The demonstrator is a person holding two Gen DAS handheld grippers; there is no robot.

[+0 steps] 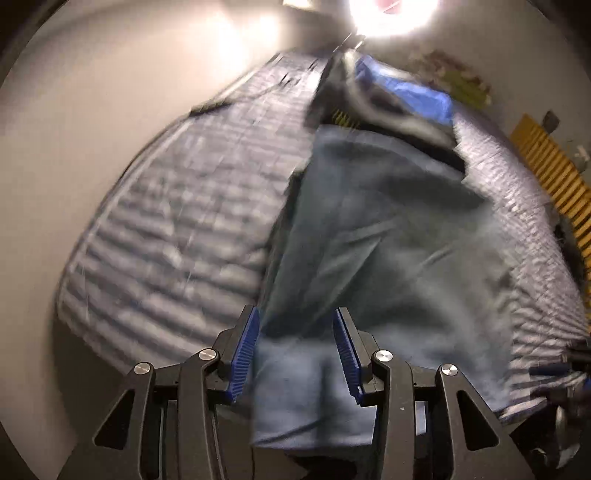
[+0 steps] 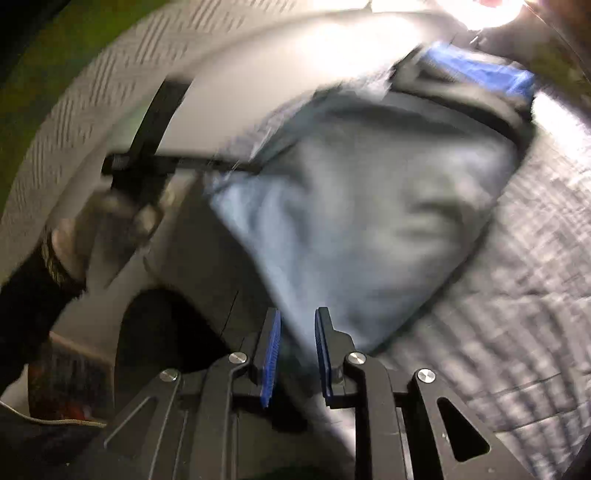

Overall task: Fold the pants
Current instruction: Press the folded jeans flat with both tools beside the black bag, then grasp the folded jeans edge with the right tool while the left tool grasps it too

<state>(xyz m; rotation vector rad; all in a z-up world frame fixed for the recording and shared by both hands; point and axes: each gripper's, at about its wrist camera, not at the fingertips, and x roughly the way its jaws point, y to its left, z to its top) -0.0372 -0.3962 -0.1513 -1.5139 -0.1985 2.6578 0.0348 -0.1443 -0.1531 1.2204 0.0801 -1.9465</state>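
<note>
Quilted grey padding [image 1: 166, 221] covers the worktop under you, ribbed in rows and blurred in both views.

Nearest you, your left tongs [image 1: 295, 350] stand apart, blue pads wide of each other, with a hem of the pants [image 1: 369, 240] lying between them; the pads do not look closed on the cloth. Your right tongs [image 2: 297, 354] sit with only a narrow gap between the pads, and pale blue cloth runs into that gap. Blur hides whether they pinch it, so you cannot tell if they grip.

Beyond the tongs, the pants [image 2: 351, 221] spread across the padding [image 2: 517, 295] as one grey-blue sheet with soft creases, wider near you and narrowing away. In the right view their near corner drapes down toward your right tongs and off the worktop's edge.

To the left in that view, your left hand [image 2: 92, 236] holds the other tool's black handle, with a dark sleeve [image 2: 29, 306] below the wrist.

At the pants' far end lies a heap of dark cloth with a bright blue piece [image 1: 417, 96] on it, touching the pants' far edge. The same blue piece [image 2: 480, 74] shows in the right view.

Farther right in the left view, a yellow slatted thing [image 1: 550, 177] stands off the worktop. A bright lamp glare [image 1: 391, 14] washes out the far wall.
</note>
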